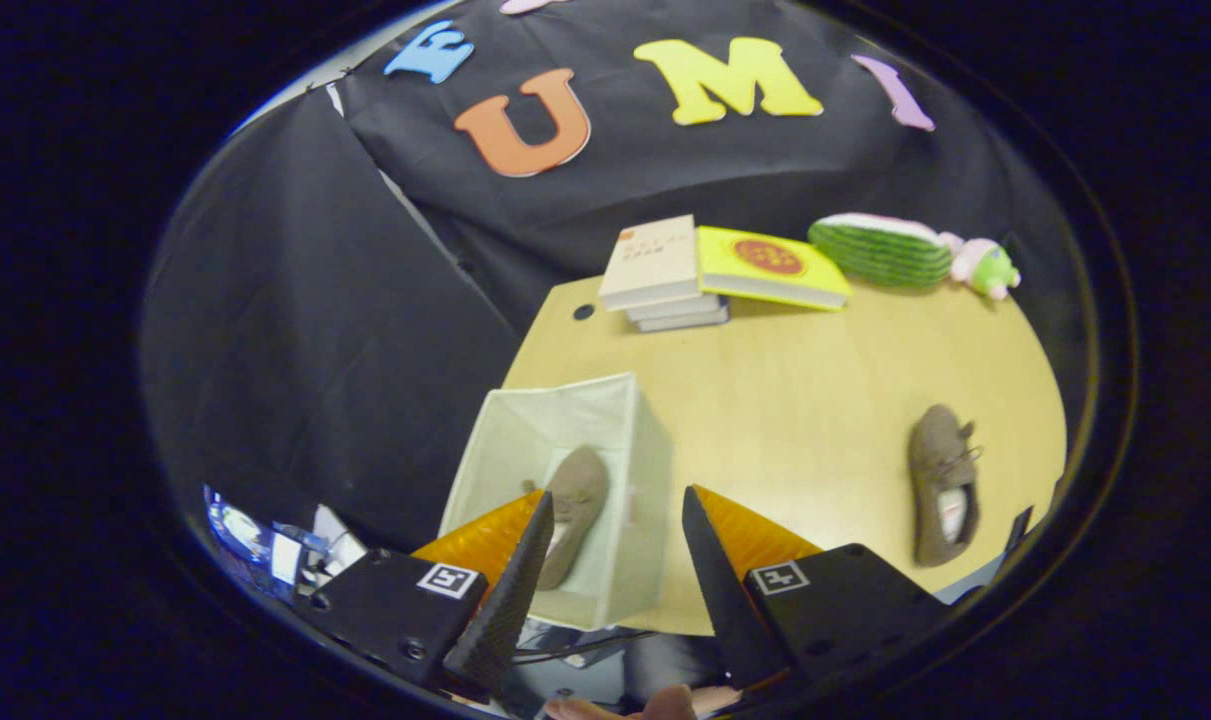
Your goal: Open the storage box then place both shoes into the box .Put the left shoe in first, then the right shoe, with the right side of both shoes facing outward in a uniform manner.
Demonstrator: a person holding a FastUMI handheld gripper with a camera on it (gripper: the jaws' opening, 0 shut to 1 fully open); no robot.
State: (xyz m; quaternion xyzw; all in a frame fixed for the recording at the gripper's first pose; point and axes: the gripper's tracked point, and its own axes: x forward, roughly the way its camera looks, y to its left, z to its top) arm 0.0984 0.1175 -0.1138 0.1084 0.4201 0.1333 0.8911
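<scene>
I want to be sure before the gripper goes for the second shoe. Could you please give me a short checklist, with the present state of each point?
1. Storage box open at the top: ok.
2. First shoe inside the box: ok.
3. That shoe's right side facing outward: cannot tell.
4. Gripper open and holding nothing, fingers spread above the box: ok.
5. Second shoe free on the table, apart from the box, nothing touching it: ok.
6. Books and plush toy far back on the table, away from the second shoe: ok.
</scene>
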